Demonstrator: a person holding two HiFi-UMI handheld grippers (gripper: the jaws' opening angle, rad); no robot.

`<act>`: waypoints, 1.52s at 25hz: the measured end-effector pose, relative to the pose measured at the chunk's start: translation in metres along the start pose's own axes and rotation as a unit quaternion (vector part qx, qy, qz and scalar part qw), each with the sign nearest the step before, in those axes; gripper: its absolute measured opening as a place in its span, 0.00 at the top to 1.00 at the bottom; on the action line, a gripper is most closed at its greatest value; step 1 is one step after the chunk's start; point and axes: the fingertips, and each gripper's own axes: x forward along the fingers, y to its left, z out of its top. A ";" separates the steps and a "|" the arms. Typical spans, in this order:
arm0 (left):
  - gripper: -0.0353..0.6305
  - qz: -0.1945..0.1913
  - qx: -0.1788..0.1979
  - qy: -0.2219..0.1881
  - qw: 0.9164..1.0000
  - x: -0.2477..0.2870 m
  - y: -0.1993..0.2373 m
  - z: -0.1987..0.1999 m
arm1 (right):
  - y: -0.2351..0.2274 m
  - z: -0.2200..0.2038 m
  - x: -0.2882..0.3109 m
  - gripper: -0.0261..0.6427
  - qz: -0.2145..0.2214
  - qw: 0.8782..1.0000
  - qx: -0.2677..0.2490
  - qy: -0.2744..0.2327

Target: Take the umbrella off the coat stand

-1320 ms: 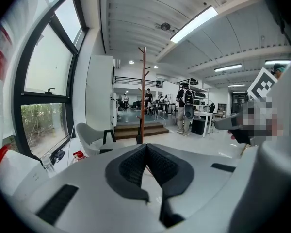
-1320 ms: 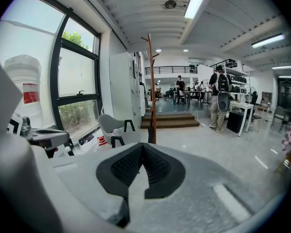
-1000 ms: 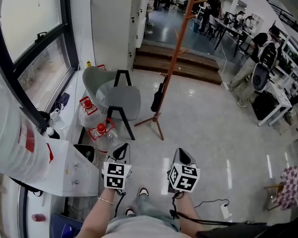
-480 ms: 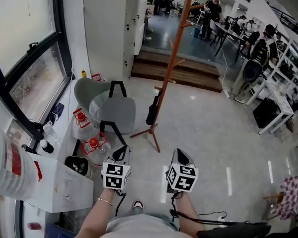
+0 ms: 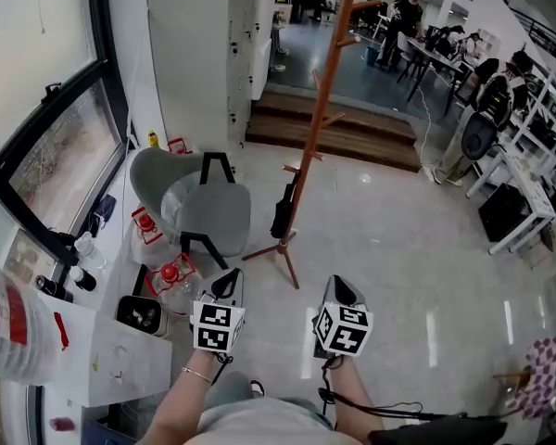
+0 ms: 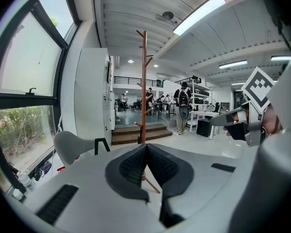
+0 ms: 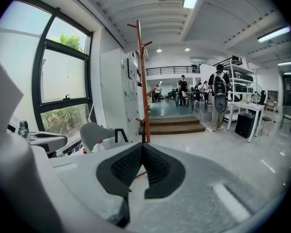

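Note:
An orange wooden coat stand rises from the shiny floor ahead of me. A black folded umbrella hangs low on its pole, just above the splayed feet. Both grippers are held side by side well short of the stand, pointing at it. My left gripper is shut with nothing in it, and so is my right gripper. In the left gripper view the stand rises right above the shut left gripper. The right gripper view shows the pole above the shut right gripper.
A grey shell chair stands left of the stand. Water bottles with red caps sit beside it on the floor. A white cabinet and a window line the left. Wooden steps lie behind; people and desks are at the far right.
I have walked forward. The white counter at the left has slid back past me, and the chair and stand are a little nearer. Both grippers stayed shut.

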 end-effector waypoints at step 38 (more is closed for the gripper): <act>0.94 -0.029 -0.049 -0.006 0.998 0.268 0.167 0.079 | 0.011 0.122 0.271 0.95 -0.037 0.999 -0.018 0.026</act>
